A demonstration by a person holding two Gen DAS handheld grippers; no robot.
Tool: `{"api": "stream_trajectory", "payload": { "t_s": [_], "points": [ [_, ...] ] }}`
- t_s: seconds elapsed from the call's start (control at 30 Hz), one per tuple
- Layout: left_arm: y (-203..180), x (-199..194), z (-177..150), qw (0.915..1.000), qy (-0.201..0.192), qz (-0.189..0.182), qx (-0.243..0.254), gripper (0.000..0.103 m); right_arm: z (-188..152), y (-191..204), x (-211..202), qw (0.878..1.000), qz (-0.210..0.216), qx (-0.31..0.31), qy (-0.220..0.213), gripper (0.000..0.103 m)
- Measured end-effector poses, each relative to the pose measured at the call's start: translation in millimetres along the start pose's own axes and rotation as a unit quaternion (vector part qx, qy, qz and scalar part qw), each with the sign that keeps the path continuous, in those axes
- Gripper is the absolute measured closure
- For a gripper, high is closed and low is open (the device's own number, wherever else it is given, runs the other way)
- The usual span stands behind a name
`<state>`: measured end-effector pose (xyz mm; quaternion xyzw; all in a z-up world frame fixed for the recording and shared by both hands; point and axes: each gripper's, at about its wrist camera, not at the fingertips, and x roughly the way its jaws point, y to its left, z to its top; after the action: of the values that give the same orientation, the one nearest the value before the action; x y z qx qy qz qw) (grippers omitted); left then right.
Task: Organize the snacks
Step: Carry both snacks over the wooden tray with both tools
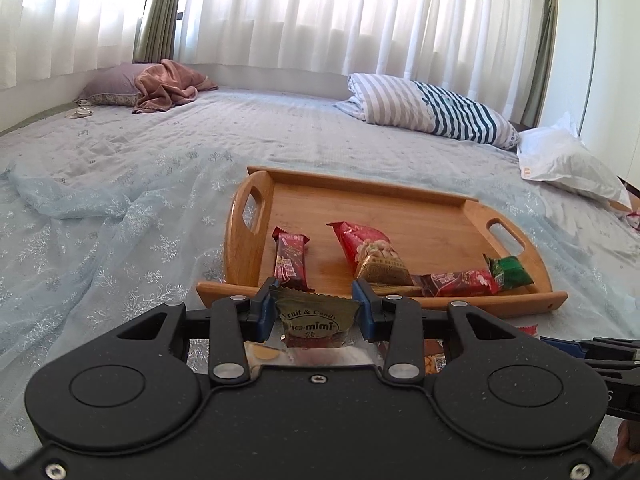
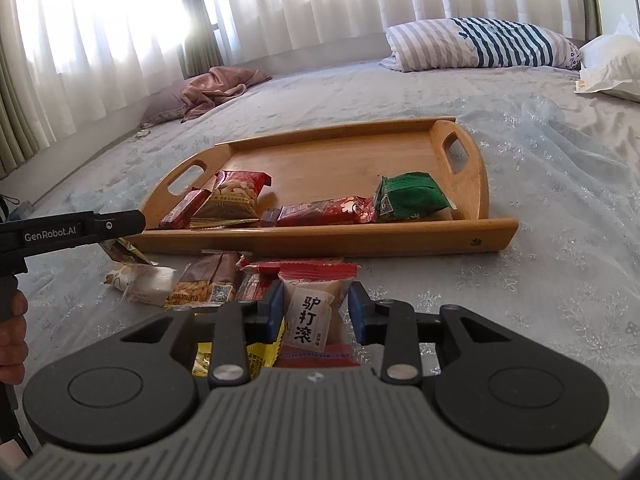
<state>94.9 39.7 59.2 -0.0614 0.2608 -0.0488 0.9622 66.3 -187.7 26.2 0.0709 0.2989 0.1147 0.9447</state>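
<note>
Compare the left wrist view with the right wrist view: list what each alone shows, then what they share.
Left wrist only: the left gripper closed on a gold Fruit & Candy packet.
Right wrist only: the right gripper closed on a red-and-white snack pack with black characters, and a brown peanut bar on the bed.
Both: the bamboo tray holding a green snack packet.

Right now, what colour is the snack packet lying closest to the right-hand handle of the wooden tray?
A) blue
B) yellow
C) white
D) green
D: the green packet lies at the tray's right end, just in front of the handle cut-out, with a long red bar to its left.
</note>
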Motion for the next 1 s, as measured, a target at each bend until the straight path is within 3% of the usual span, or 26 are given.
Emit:
{"api": "stream_trajectory", "payload": {
  "t_s": [0.23,0.57,1.0],
  "points": [
    [-2.4,-6.3,7.6,0.9996,-0.012,-0.021,-0.013,0.066,8.5,-0.9,-5.1,1.000,0.000,-0.005,-0.012,0.066],
    [-26.0,-8.8,26.2,0.9986,-0.037,-0.037,0.006,0.066,19.0,-12.6,-12.0,0.999,0.004,0.013,-0.037,0.066],
    [-77.7,32.0,59.2,0.9961,-0.045,-0.070,0.030,0.065,52.9,-48.6,1.1,0.997,0.005,0.031,-0.071,0.066]
  ]
}}
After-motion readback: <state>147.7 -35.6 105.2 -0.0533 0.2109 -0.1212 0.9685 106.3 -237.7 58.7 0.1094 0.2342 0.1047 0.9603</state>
